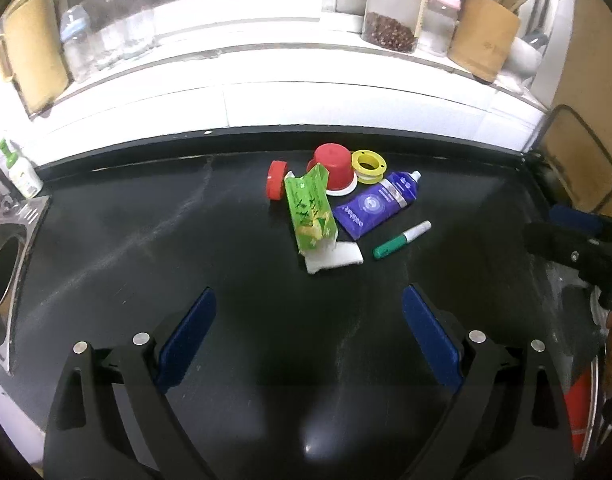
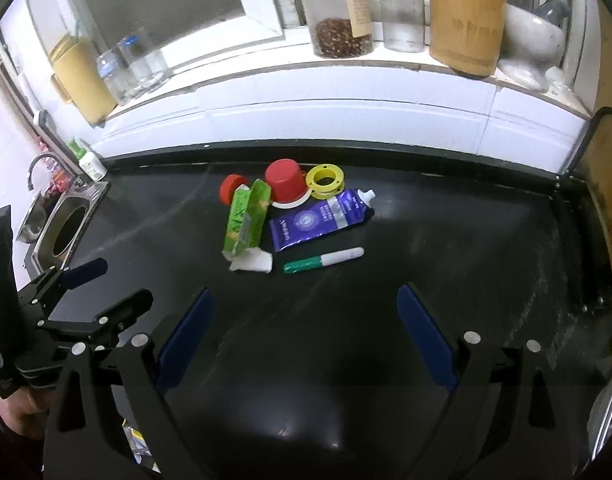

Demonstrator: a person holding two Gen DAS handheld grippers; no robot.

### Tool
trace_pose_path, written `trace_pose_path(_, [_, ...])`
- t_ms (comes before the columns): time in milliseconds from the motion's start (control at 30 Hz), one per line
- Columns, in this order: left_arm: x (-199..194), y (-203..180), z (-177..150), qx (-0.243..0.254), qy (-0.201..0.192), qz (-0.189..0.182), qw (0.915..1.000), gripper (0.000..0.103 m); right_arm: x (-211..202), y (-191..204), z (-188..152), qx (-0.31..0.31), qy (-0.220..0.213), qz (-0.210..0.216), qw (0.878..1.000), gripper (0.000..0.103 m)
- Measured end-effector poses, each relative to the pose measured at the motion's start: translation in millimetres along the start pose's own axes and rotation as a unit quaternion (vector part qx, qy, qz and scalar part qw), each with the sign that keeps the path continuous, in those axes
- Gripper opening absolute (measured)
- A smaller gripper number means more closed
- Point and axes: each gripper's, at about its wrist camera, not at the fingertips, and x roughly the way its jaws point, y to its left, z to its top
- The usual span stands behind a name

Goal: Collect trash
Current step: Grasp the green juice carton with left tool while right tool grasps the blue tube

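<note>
Trash pile [image 1: 337,200] — both grippers empty

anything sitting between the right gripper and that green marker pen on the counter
Nothing visible does. The right gripper is open, and only bare black countertop lies between its fingers and the green marker pen. The white scrap and purple tube lie beside or beyond the pen, not in front.

Light from overhead glares off the glossy black counter [image 1: 106,240] near the lens; the white tiled wall [image 2: 345,116] blows out, edges bend, corners vignette.
</note>
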Motion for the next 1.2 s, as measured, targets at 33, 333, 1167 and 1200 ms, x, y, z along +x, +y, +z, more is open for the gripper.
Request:
trace_pose_path(33, [8.6, -0.9, 4.7, -0.001, 0.003, 0.001, 1.0, 0.091, 6.1, -2.9, 2.9, 0.0, 0.002, -0.001, 1.0, 0.09])
trace_pose_path(333, [97.8, -1.9, 34.6, 0.002, 0.04, 0.008, 0.9992, 0.091, 80.5, -29.2, 35.0, -0.001, 0.035, -0.002, 0.999, 0.09])
trace_pose_path(1167, [183.6, 6.3, 64.6, -0.01, 0.071, -0.032, 0.9969, 0.036, 200.7, -67.3, 77.8, 0.031, 0.069, 0.014, 0.997, 0.029])
trace_pose_path(1200, [179.7, 4.6, 64.9, -0.006, 0.068, -0.032, 0.9972, 0.036, 195.0, -67.3, 78.1, 0.033, 0.064, 0.014, 0.997, 0.029])
